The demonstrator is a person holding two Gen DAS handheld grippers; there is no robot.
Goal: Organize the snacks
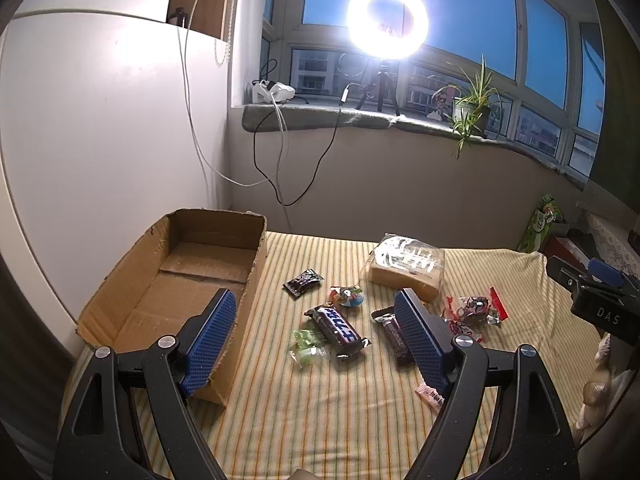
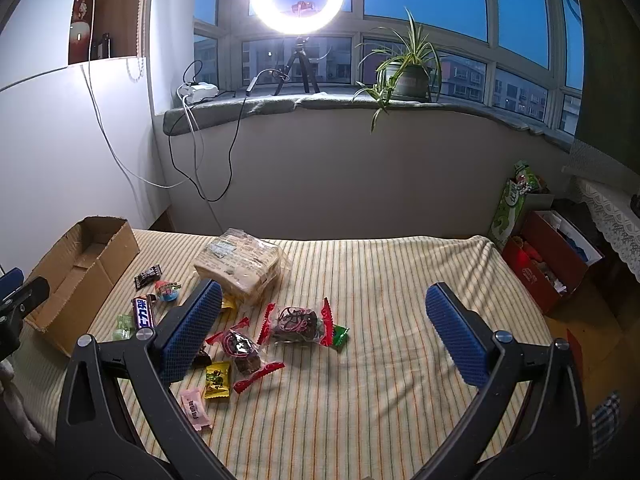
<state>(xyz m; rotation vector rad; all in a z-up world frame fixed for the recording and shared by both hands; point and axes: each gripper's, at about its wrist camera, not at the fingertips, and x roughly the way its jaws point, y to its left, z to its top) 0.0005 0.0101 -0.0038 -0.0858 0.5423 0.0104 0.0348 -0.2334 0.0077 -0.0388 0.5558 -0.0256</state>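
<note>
An open cardboard box [image 1: 168, 280] stands at the left of the striped bed, empty; it also shows in the right wrist view [image 2: 76, 268]. Loose snacks lie beside it: a dark chocolate bar [image 1: 338, 330] [image 2: 145, 312], a small black packet [image 1: 303, 282], green candies [image 1: 308, 348], a clear bag of bread [image 1: 406, 266] [image 2: 240, 264], red-edged packets [image 2: 298, 324], a yellow packet [image 2: 218, 380] and a pink packet [image 2: 195, 408]. My left gripper [image 1: 320, 336] is open above the chocolate bar. My right gripper [image 2: 324, 332] is open above the red-edged packets.
A white wall [image 1: 100, 140] runs along the left. A windowsill with a ring light [image 1: 387, 20], cables and a potted plant [image 2: 404, 72] is behind the bed. Boxes and bags [image 2: 548, 256] stand on the floor at the right.
</note>
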